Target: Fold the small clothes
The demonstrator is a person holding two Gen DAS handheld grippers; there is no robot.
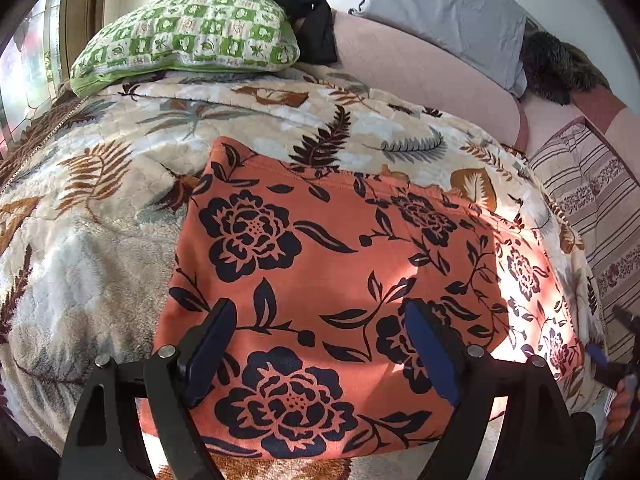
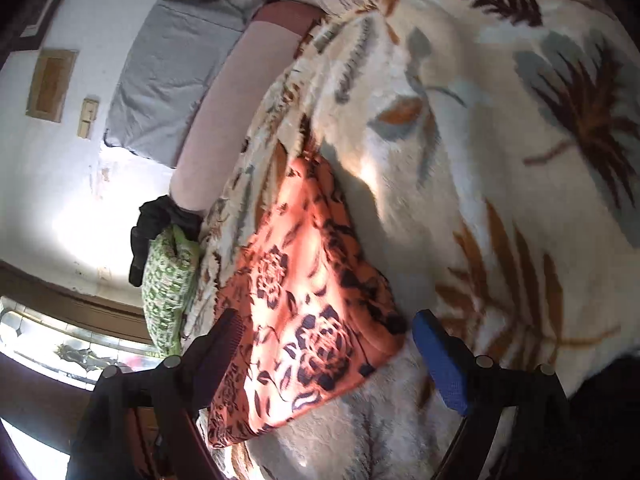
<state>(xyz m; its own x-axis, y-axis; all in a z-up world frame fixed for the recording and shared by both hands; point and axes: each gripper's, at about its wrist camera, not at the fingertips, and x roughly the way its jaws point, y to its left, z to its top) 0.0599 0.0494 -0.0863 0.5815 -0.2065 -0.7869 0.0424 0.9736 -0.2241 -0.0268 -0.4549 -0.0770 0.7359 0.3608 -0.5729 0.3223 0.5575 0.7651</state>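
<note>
While both tools hover over the bed, the orange floral garment (image 1: pixel 320 280) lies spread flat on the leaf-print blanket (image 1: pixel 100 220); long axis looks to run left-right in the left wrist view, far hem toward the pillows; left gripper (image 1: pixel 320 344) sits directly above its near half, jaws spread wide, nothing between the pads; right gripper (image 2: pixel 324 344) also wide and empty, hanging over the garment's near corner (image 2: pixel 320 360) from the side, cloth running away up-left in that view; both hands close to the cloth, left more central, right at the edge, so right looks better placed for a corner pick; judgement: fold not started or only one layer, hard to tell; around it: green patterned pillow (image 1: pixel 188 36) with black clothes (image 1: pixel 296 4) on top, grey pillow (image 1: pixel 444 12), pink bolster (image 1: pixel 420 76), all well apart at the far side; nothing blocks the garment; plush blanket could get pinched along with the cloth.
</note>
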